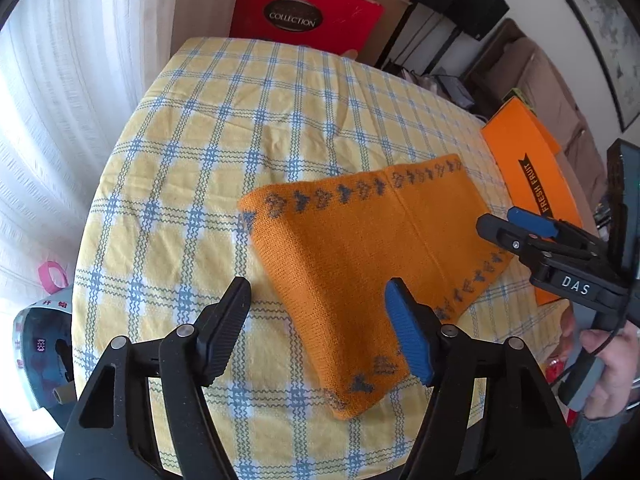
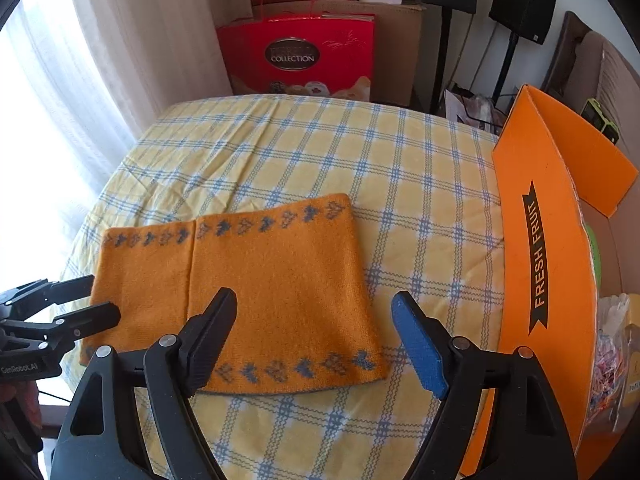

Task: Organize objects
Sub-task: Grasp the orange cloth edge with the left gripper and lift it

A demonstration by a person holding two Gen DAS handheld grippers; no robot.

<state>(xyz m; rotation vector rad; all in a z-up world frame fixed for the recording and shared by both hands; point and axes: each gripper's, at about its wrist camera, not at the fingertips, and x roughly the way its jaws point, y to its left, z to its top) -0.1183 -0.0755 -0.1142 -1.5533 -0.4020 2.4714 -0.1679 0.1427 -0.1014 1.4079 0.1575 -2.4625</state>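
The table [image 2: 304, 148] took up most of both views, covered in a yellow cloth with blue check lines. Off its right edge stood an orange FRESH FRUIT box [image 2: 540, 248], flap up, and behind the far edge a red COLLECTION gift bag [image 2: 296, 56] leaned against a cardboard carton.

The thing to sort out, a folded orange knit cloth [image 2: 256, 280] with grey motifs along two edges, lay flat on the near half of the table, well clear of the box.

Both tongs were down low over it. The left gripper [image 1: 320, 328] had its fingers spread, straddling the cloth's near left corner area, nothing pinched. The right gripper [image 2: 316, 340] was also spread wide, over the cloth's near right part, pads not pressing anything as far as I could see.
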